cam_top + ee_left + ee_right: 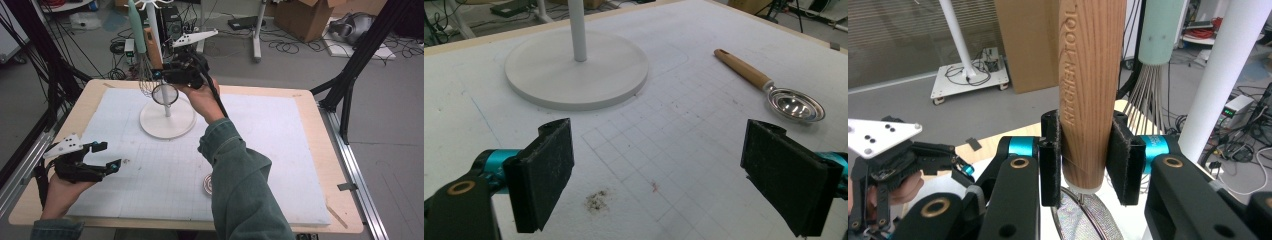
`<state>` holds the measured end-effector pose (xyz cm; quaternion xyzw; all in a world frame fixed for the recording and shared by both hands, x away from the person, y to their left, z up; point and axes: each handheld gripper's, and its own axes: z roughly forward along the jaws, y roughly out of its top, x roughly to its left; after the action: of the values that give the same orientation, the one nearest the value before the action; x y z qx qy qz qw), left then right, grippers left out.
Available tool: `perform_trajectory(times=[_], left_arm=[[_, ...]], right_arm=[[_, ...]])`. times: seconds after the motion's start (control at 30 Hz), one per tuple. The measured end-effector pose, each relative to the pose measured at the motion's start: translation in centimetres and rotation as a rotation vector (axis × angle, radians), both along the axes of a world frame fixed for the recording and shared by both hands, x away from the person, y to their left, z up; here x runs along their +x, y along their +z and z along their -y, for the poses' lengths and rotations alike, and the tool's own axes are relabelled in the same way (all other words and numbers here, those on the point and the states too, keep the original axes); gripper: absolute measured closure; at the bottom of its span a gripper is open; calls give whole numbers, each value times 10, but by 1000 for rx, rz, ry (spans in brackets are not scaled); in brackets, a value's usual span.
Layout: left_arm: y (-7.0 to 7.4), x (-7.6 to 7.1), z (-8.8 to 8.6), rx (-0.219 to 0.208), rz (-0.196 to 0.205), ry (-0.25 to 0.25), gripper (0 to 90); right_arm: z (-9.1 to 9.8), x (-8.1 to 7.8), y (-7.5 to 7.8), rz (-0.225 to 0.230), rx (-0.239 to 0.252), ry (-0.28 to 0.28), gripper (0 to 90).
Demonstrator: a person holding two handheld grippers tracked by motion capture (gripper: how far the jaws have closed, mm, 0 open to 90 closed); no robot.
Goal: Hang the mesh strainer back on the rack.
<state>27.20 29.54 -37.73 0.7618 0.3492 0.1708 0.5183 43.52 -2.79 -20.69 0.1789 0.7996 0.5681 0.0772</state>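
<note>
Holding: the right gripper (1083,160) is clamped on the wooden handle (1091,90) of a strainer (165,93), pads pressed against both sides of the handle near its lower end.
Strainer: it hangs upright, handle up and mesh bowl (1087,216) down, beside the white pole (161,65) of the stand (167,120); in the high view the bowl sits above the stand's round base.
Handle: pale wood with the words "KITCHEN TOOL" cut into it, running up its length.
Right gripper, high view: raised at the far side of the table (320,165), next to the pole, with the hand (200,97) under it.
Whisk: a whisk (141,55) with a pale green handle hangs on the stand just beside the strainer, wires pointing down.
Left gripper: the left gripper (674,175) rests low at the near left of the white mat (704,45), jaws spread wide with nothing between them.
Spoon: a spoon (769,85) with a wooden handle and metal bowl lies flat on the mat, well apart from the stand and to the right of the left gripper's jaws.
Mat: a faint grid is drawn on it, with a dark smudge (596,200) between the left gripper's pads.
</note>
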Motion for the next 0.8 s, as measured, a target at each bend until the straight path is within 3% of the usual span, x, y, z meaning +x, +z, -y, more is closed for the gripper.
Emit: perform_trajectory(times=[0.5,0.8], left_arm=[[1,-1,-3,-12,6,7,140],[1,-1,-5,-15,8,10,140]], right_arm=[[-14,12,23,22,-15,-42,704],[-24,18,35,39,-49,-82,703]])
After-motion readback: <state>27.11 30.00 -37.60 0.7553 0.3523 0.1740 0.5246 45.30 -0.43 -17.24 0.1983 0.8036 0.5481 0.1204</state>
